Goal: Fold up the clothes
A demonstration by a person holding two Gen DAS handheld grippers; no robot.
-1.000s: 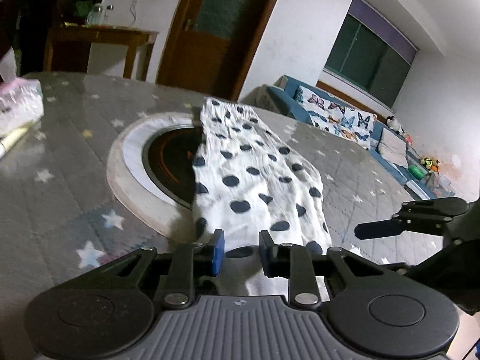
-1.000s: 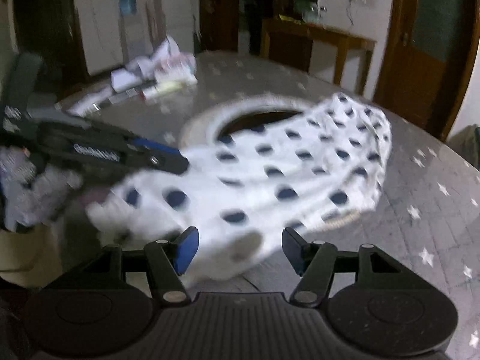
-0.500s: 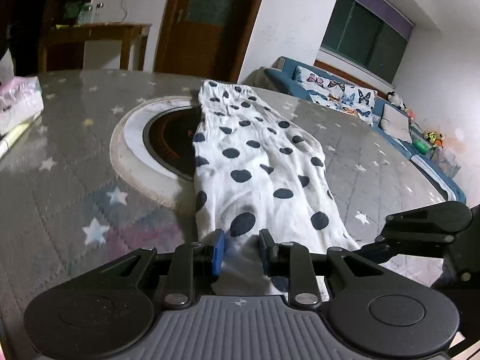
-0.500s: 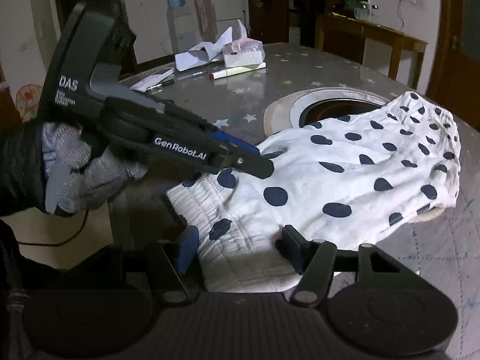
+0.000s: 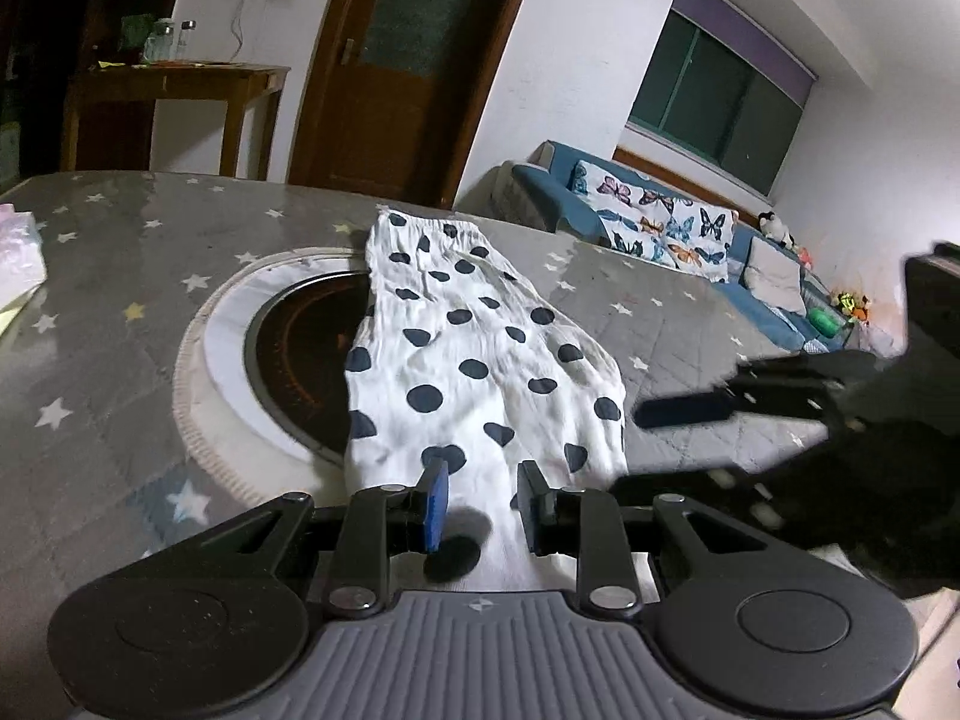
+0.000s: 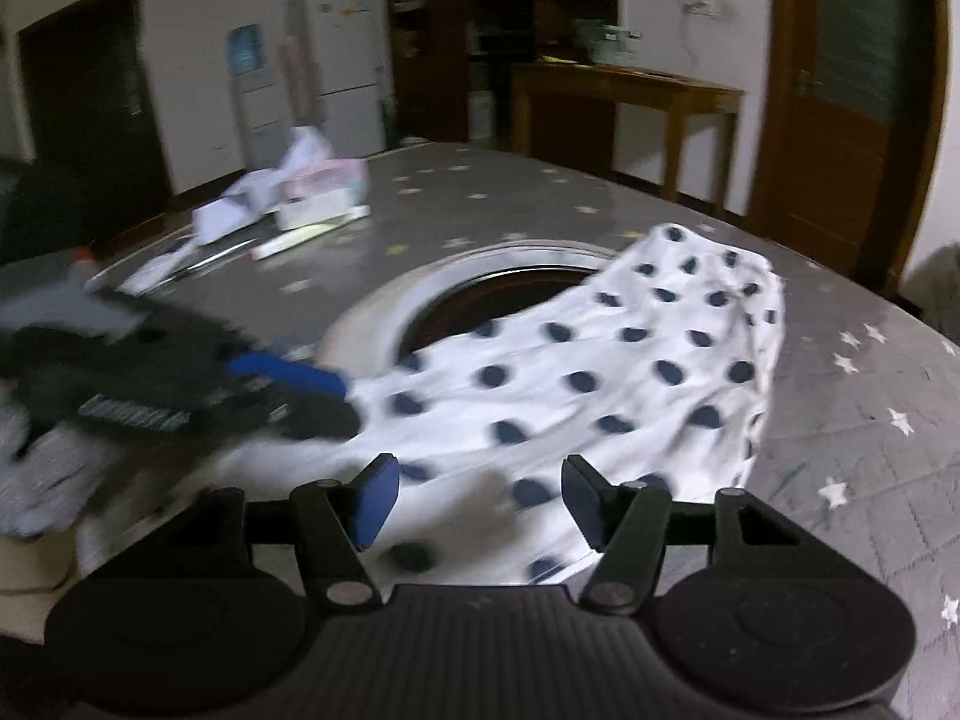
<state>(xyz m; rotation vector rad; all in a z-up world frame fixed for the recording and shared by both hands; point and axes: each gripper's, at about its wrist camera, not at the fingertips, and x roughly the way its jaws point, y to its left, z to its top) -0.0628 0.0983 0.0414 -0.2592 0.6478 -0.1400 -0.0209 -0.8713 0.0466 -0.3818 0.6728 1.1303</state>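
Folding is only starting: left tongs point(image 5: 480, 498) are sitting part-open over the polka-dot garment point(image 5: 474, 360) hem, right tongs point(image 6: 480, 501) gaping wide, both gripping nothing. Next they're needing to pinch the near edge.

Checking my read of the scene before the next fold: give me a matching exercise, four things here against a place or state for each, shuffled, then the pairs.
Things:
1. polka-dot garment
2. left gripper
3. right gripper
4. round cooktop

Places or states:
A. jaws wide apart, above the cloth's near end
B. set into the table, partly covered by cloth
C. spread lengthwise on the star-patterned table cover
D. jaws narrow, cloth edge between them

Pairs: 1-C, 2-D, 3-A, 4-B
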